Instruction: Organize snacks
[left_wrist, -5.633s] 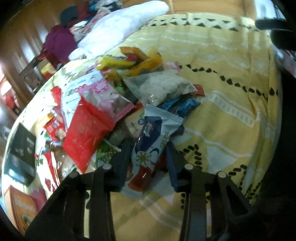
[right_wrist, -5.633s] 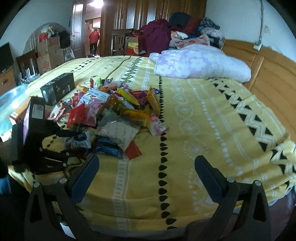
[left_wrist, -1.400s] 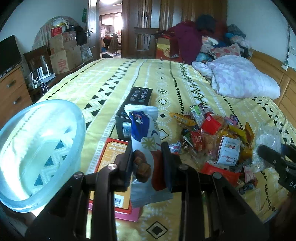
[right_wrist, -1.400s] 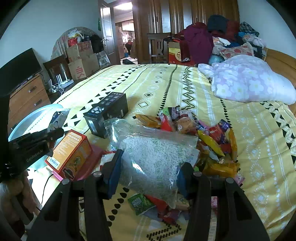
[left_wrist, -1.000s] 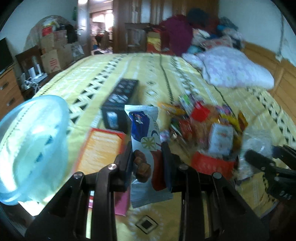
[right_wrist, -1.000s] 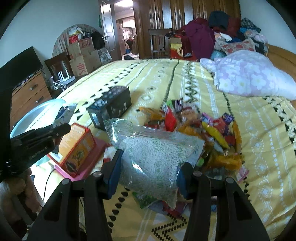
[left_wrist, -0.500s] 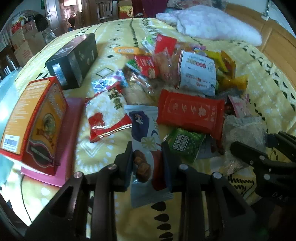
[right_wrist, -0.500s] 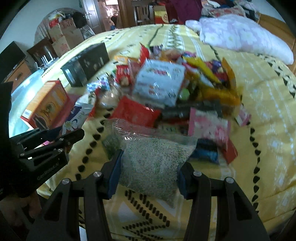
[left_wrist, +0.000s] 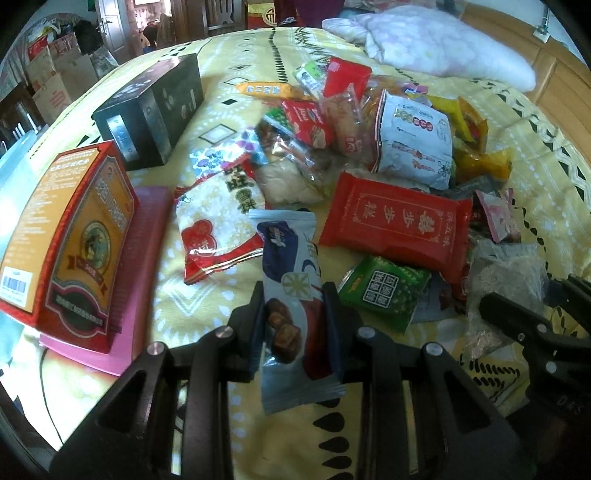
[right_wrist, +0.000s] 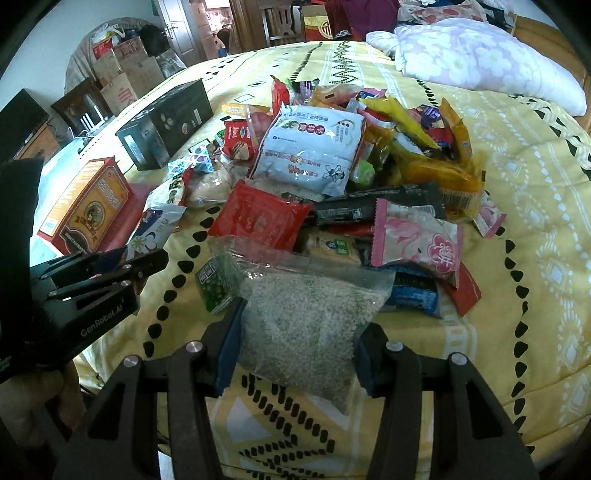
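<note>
Grippers both hold a snack, low over the yellow bed.
Left gripper (left_wrist: 295, 314) pinches a blue and white chocolate packet (left_wrist: 291, 291); right gripper (right_wrist: 297, 345) squeezes a clear bag of tiny grains (right_wrist: 306, 317), both at the near edge of the snack pile (right_wrist: 351, 166). I think each snack is about to be put down in its spot, so next comes letting go gently. A second ago both were up higher, with the far room in view.
</note>
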